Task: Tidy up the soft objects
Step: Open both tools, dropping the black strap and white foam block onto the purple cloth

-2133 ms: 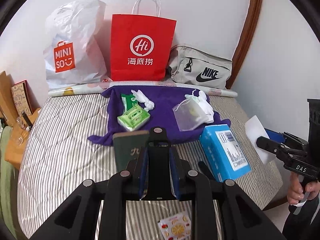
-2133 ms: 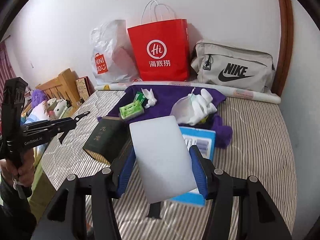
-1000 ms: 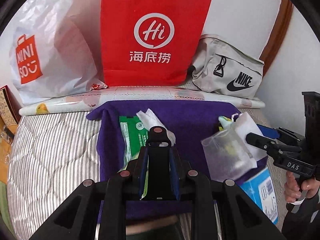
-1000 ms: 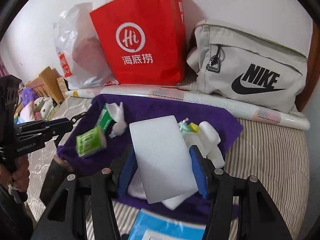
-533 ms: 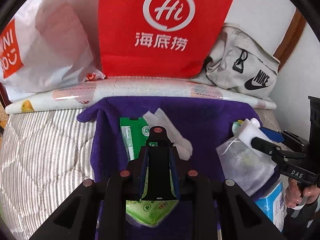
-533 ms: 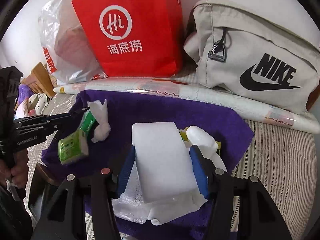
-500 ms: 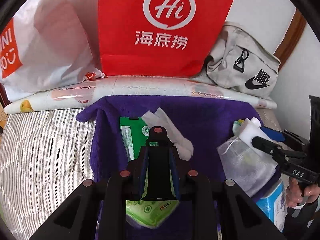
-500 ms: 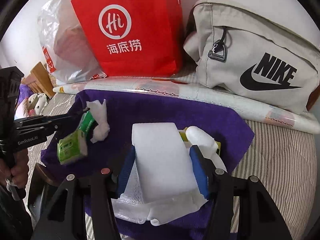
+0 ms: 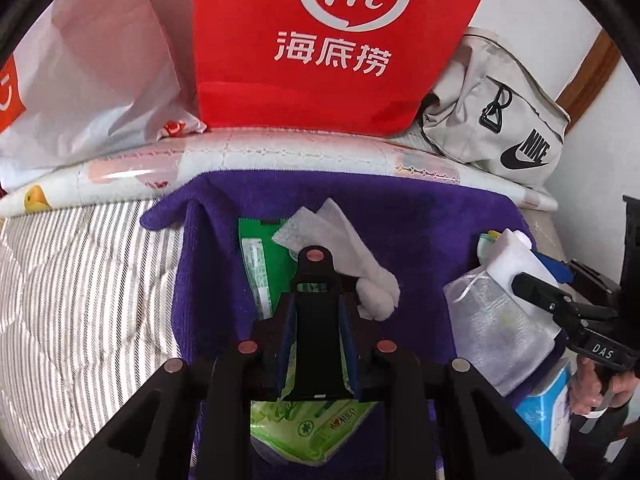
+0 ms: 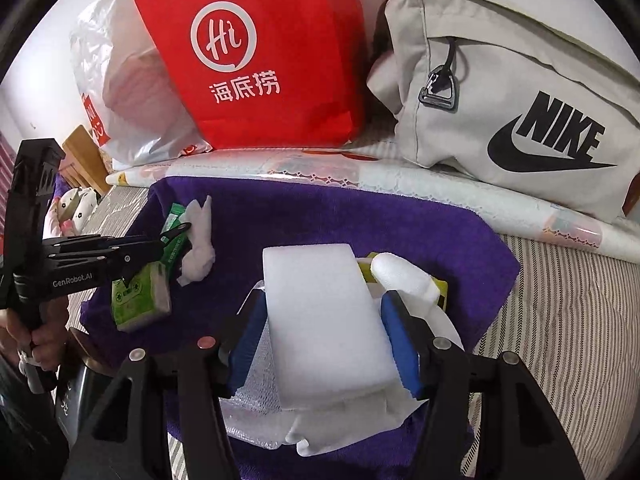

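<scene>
A purple towel (image 9: 420,216) lies spread on the striped bed. On it are a green tissue pack (image 9: 308,428), a flat green packet (image 9: 256,264) and a crumpled white tissue (image 9: 340,240). My left gripper (image 9: 316,292) hovers over the tissue pack, shut with nothing in it. In the right wrist view its tips (image 10: 176,236) sit just above that pack (image 10: 140,300). My right gripper (image 10: 324,300) has a white sponge (image 10: 324,312) between its blue pads. The sponge rests on a mesh pouch (image 10: 248,392) beside a white foam piece (image 10: 404,280). Its jaws are opening, the pads still touching the sponge.
A red paper bag (image 9: 332,40), a white plastic bag (image 9: 88,72) and a grey Nike bag (image 10: 512,92) stand against the wall behind a patterned roll (image 9: 280,156). A blue box (image 9: 540,412) lies near the towel's right corner. Hands hold both gripper handles.
Both grippers came forward and down over the purple towel. The sponge sank onto the mesh pouch. The left gripper now hangs over the green tissue pack.
</scene>
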Tool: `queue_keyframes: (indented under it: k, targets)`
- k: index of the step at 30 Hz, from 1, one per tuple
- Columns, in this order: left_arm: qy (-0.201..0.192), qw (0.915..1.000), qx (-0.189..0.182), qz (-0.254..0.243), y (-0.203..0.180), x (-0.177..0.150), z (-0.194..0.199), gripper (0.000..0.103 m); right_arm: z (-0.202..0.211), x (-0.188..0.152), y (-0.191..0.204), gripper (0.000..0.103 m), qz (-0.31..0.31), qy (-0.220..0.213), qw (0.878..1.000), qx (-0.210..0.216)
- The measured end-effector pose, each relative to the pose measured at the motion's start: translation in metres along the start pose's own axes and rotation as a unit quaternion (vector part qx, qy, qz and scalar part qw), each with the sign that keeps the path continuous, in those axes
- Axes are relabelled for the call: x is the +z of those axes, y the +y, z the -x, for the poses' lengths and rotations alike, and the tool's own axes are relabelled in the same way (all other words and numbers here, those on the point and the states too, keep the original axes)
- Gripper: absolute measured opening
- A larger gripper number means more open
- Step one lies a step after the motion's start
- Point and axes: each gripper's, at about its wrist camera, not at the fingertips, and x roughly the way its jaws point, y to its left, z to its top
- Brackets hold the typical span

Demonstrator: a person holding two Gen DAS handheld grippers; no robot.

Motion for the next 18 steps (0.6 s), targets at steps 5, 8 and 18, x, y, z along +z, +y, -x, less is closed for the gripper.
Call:
queue_keyframes:
  k: [5,8,18]
  targets:
    - [0.004,0.9999,-0.012,0.010,0.003,-0.003,0.010,0.034,0.006,-0.005,-0.002,0.063,-0.009,-0.001,1.000,0.009]
    - [0.003,0.9999,-0.004,0.009,0.001,-0.006,0.020,0.047,0.014,-0.008,0.000,0.065,-0.008,-0.002,1.000,0.007]
    - [-0.011,0.9999,0.009,0.006,-0.008,-0.022,0.057,0.058,0.054,-0.023,0.000,0.075,-0.034,-0.023,0.999,0.015]
